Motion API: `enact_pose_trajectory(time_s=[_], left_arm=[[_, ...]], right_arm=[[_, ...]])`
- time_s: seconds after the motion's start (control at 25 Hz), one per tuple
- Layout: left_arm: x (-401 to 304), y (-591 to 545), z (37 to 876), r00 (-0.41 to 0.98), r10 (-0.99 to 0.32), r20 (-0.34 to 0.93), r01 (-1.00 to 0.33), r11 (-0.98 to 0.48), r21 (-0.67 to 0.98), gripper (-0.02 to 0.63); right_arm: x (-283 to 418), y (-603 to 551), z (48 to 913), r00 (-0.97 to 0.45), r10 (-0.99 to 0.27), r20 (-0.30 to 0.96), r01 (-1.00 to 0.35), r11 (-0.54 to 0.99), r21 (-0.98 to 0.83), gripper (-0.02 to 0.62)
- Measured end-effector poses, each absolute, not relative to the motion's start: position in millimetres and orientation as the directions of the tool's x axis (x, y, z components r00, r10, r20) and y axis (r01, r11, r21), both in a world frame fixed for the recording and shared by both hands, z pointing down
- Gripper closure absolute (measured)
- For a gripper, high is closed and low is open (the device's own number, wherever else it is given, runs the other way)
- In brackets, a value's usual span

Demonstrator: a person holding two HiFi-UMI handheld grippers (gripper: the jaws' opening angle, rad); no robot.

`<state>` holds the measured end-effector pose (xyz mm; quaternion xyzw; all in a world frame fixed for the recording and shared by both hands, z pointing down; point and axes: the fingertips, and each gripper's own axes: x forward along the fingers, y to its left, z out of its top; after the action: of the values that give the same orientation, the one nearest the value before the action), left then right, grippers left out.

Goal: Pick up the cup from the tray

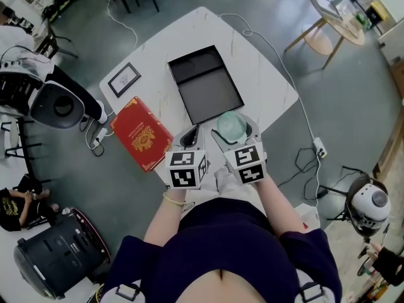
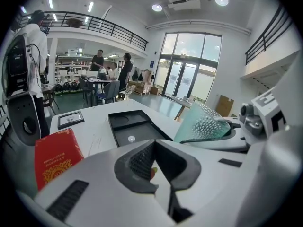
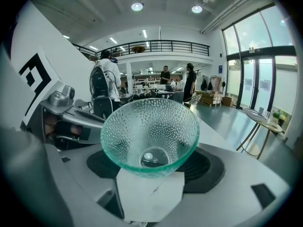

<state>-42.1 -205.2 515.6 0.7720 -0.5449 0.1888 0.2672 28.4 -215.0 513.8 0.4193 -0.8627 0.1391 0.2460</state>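
Observation:
A green-tinted dimpled glass cup (image 1: 230, 125) sits between the jaws of my right gripper (image 1: 233, 131), which is shut on it, held off the black tray (image 1: 205, 84) over the white table's near edge. In the right gripper view the cup (image 3: 151, 131) faces me mouth-first, with black pads (image 3: 208, 167) on both sides of it. My left gripper (image 1: 191, 134) hangs just left of it, shut with nothing between its pads (image 2: 137, 160). From there the cup (image 2: 203, 123) shows at the right, and the tray (image 2: 128, 129) lies ahead with nothing in it.
A red book (image 1: 141, 133) lies left of the tray, and a small framed picture (image 1: 124, 79) sits behind it. A white cable (image 1: 278, 62) runs along the table's right edge to a power strip (image 1: 319, 147). A robot (image 1: 50, 100) stands at the left.

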Motion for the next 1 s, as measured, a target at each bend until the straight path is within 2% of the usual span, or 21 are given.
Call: enact_pose_trajectory(time_s=[1.0], left_arm=[[-45.0, -199.2, 511.1, 0.330, -0.748, 0.576, -0.944, -0.275, 0.183, 0.597]], right_arm=[[28.2, -206.8, 509.5, -0.525, -0.666, 0.530, -0.794, 0.607, -0.024, 0.225]])
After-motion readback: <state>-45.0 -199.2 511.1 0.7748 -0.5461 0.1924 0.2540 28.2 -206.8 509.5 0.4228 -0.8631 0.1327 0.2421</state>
